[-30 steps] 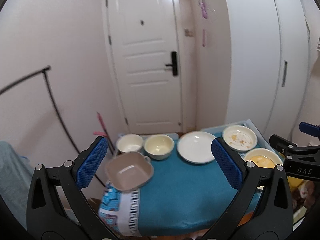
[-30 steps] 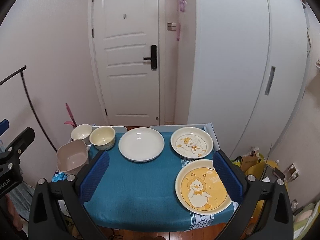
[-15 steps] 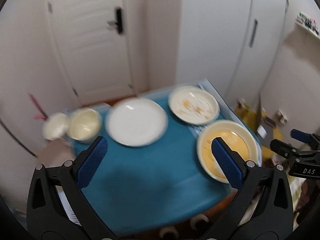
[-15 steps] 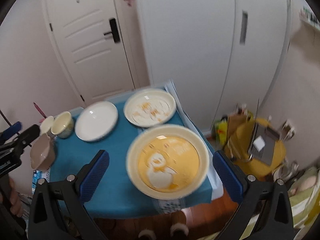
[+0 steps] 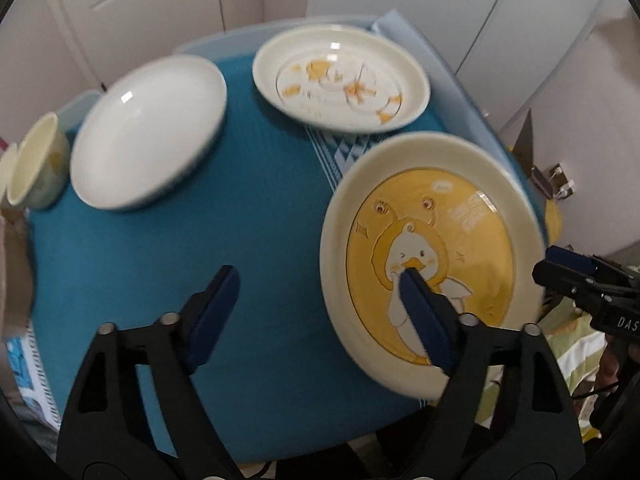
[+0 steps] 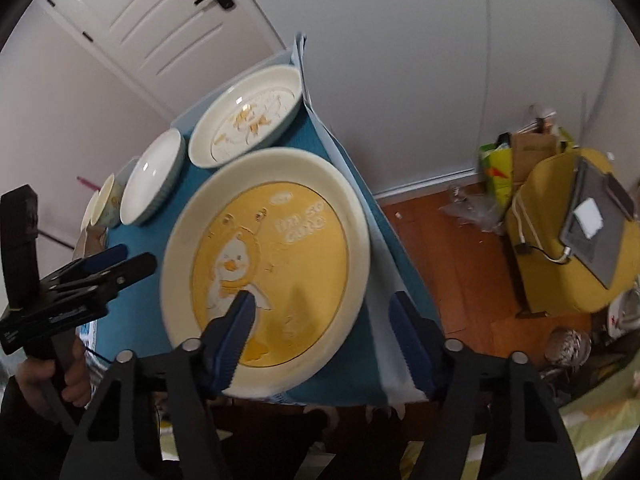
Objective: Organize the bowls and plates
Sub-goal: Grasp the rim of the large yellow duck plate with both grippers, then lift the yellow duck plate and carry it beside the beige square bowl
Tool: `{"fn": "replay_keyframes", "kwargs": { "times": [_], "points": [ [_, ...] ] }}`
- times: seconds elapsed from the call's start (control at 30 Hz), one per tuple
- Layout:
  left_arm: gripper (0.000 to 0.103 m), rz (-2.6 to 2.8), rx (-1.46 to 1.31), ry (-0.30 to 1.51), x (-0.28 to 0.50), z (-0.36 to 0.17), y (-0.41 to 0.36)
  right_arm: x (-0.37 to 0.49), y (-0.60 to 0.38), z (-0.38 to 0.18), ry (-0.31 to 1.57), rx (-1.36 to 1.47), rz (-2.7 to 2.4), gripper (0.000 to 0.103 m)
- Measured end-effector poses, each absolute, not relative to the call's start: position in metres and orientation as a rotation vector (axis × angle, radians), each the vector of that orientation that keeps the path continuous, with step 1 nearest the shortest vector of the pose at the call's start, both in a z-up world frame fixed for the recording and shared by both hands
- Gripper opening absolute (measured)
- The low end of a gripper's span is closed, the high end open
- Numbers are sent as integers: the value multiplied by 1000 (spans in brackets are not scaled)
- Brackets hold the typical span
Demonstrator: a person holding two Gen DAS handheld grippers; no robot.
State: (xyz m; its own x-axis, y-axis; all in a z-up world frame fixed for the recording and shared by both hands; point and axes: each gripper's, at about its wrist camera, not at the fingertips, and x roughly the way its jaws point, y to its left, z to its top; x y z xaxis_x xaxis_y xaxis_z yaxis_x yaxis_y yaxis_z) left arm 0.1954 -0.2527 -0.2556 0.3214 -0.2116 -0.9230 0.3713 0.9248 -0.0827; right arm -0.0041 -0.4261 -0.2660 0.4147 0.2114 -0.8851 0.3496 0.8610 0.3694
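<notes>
— What did each wrist view give?

— My left gripper point(image 5: 320, 312) hung spread over the blue tablecloth point(image 5: 160, 280), gripping nothing, one pad above the large round yellow duck plate point(image 5: 432, 256). Only my right view showed the wooden floor point(image 6: 472, 264); my right gripper point(image 6: 324, 336) straddled that plate's rim, unpinched.

— Versus a second earlier?

— Both had just been closing; the plate looked nearer.

Small table point(image 5: 404, 28) under a teal cloth point(image 5: 168, 264) – on it a yellow duck plate point(image 5: 432, 216) at the near right, a cream duck plate point(image 5: 340, 76) behind it, a plain white plate point(image 5: 148, 136) to the left, then a cream bowl point(image 5: 36, 168) at the far left edge.
</notes>
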Motion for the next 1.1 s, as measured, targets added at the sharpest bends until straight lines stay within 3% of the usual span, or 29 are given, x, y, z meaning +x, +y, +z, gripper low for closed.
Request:
{"fn": "replay_keyframes", "kwargs": {
  "times": [0.13,0.2,0.27,0.4,0.47,1.1],
  "points": [
    [61,-361,152,1220,200,-274,-259,7,-434,-280,1174,559,-28,43],
    [49,-354,151,1227,201,-278,-259,12,-436,-284,1178,540,-1,34],
    [47,-351,145,1235,202,-282,-260,17,-436,-287,1178,516,4,29],
    [27,-370,118,1228,202,-286,-262,21,-436,-288,1172,484,-13,19],
    [23,-372,135,1215,200,-284,-266,21,-434,-288,1169,458,-11,17],
    [23,-360,156,1169,189,-276,-262,21,-428,-283,1167,379,-3,17]
  ]
}}
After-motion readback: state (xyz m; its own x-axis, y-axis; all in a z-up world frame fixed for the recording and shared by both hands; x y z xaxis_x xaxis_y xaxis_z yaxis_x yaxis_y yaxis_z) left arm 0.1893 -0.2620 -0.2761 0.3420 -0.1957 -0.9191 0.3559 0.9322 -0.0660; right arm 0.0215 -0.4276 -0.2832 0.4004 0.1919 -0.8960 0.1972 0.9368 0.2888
